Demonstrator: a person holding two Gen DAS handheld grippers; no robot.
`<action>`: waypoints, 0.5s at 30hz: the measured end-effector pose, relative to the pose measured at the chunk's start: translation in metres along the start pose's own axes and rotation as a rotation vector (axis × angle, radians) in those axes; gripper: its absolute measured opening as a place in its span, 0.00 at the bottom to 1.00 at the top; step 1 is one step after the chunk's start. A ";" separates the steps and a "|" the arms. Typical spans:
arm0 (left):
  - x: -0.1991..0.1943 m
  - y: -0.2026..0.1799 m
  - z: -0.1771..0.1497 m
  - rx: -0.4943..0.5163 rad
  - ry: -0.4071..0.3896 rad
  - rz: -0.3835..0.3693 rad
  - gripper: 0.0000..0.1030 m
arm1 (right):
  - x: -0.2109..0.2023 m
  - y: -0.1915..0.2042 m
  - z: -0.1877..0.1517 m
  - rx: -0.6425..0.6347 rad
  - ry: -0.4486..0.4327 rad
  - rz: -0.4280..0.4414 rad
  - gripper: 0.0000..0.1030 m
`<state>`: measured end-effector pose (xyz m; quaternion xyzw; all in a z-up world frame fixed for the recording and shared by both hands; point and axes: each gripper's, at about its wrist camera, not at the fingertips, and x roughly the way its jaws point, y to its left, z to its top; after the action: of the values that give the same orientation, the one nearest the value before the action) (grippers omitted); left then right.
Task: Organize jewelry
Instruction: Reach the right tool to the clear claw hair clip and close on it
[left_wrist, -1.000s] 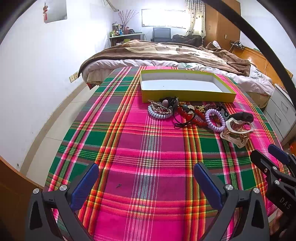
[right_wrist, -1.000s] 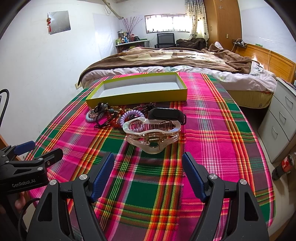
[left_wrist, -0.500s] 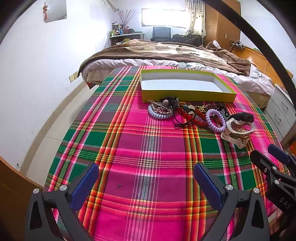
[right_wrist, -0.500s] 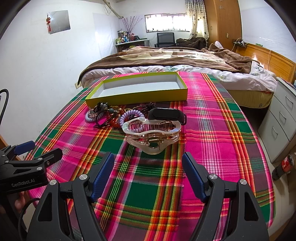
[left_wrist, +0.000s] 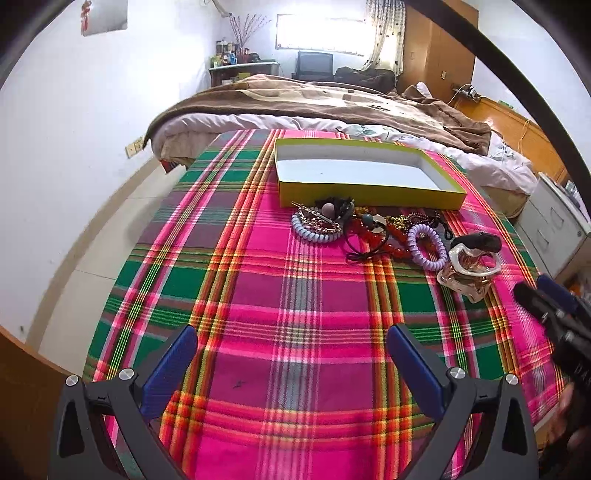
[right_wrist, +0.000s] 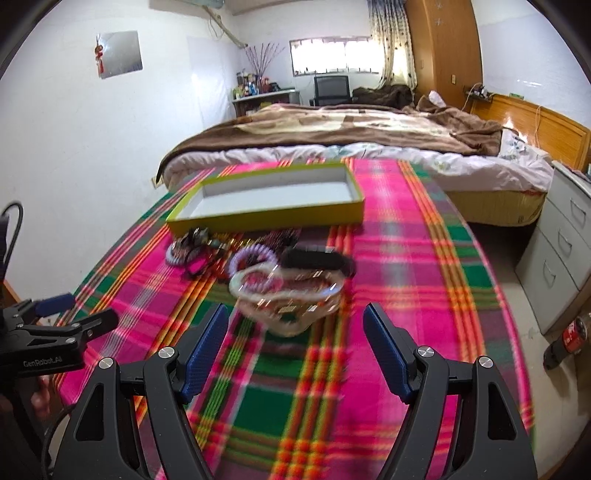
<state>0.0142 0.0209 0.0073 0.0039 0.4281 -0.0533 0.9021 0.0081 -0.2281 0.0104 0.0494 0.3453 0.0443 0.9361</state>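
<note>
The right tool (right_wrist: 295, 343) hangs wide open and empty just short of the clear hair claw (right_wrist: 290, 297), which lies straight ahead, long axis crosswise to the fingers, near the desk's right edge (blurred here). The left tool (left_wrist: 291, 360), also wide, is farther off; the box (left_wrist: 369, 197) sits beyond

Tablecloth (left_wrist: 258, 295) pink-green-orange plaid; box (left_wrist: 369, 195) yellow-green, white inside; coil bands (left_wrist: 424, 245) lilac; beads (left_wrist: 369, 227) red; fingers (left_wrist: 170, 369) blue.
</note>
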 end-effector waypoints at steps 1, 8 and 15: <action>0.002 0.003 0.002 0.000 0.003 -0.005 1.00 | 0.001 -0.005 0.004 0.005 0.001 0.001 0.73; 0.012 0.018 0.015 0.007 0.014 -0.030 1.00 | 0.019 -0.032 0.028 -0.001 0.006 0.026 0.73; 0.029 0.030 0.025 -0.030 0.051 -0.064 1.00 | 0.054 -0.034 0.039 -0.068 0.099 0.169 0.73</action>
<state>0.0546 0.0466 -0.0003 -0.0220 0.4518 -0.0758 0.8886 0.0759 -0.2575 0.0011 0.0442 0.3839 0.1371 0.9121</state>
